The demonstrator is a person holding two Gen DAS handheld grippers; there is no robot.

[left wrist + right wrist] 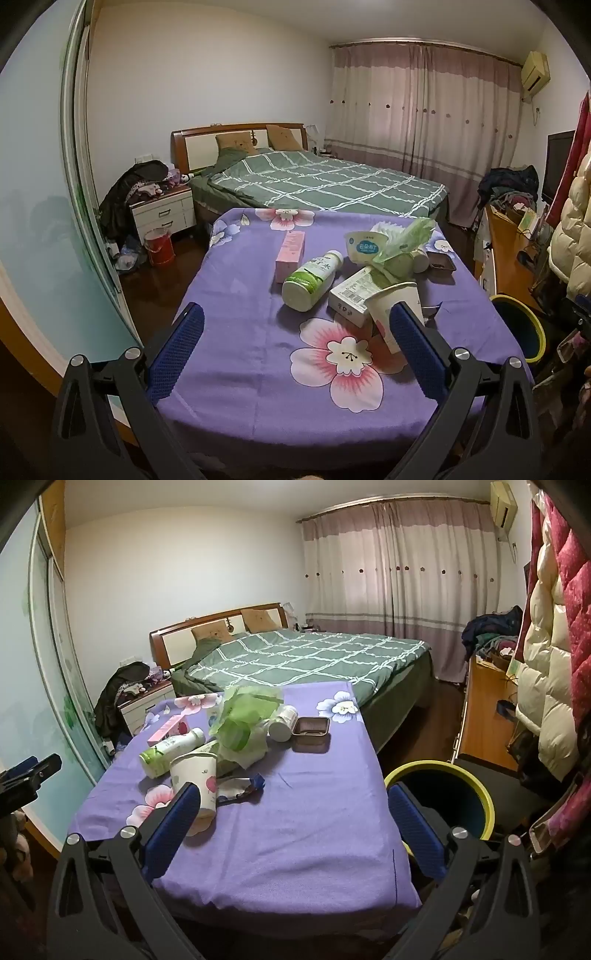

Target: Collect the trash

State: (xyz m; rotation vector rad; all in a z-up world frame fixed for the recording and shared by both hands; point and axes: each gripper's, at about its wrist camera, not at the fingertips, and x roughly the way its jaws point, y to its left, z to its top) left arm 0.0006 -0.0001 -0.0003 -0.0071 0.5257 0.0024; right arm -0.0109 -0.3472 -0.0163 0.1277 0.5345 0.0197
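Trash lies on a table with a purple flowered cloth [258, 369] [314, 830]: a green-white bottle [312, 278] [170, 751] on its side, a tipped paper cup [393, 306] [195, 779], a pink box [290, 254] [166, 733], a white carton [351, 299], a white tub [365, 245], a green plastic bag [404, 240] [243, 723], a brown tray [310, 729] and a crumpled wrapper [240, 788]. My left gripper [297, 347] is open and empty above the near cloth. My right gripper [295, 823] is open and empty, its left finger beside the cup.
A bin with a yellow rim [443, 794] [521, 325] stands on the floor right of the table. Beyond are a green bed [314, 181], a white nightstand [164, 212], a red bucket [159, 245] and a cluttered wooden desk [484, 716]. Jackets [554, 664] hang at the right.
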